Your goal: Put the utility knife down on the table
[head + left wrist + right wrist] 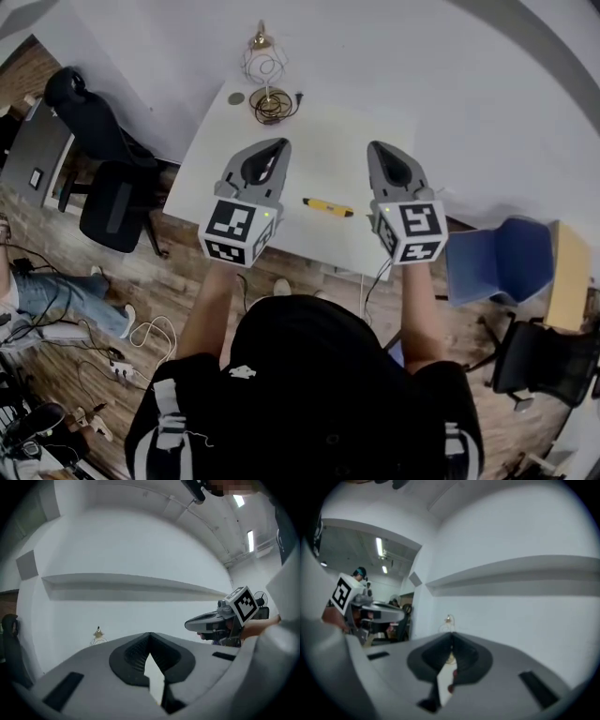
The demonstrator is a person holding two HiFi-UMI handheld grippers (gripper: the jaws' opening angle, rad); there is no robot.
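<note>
Utility knife (328, 206): yellow, lying flat on the white desk (319, 141) near its front edge, long axis left to right. Left tongs (278, 145) and right tongs (376, 147): both clenched, empty, flanking the knife, about equally near it.

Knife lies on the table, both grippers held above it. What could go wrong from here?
The utility knife lies between the left gripper and the right gripper, both shut and empty. A low sweep of either could knock it toward the table edge. Whether its blade is out cannot be told.
</note>
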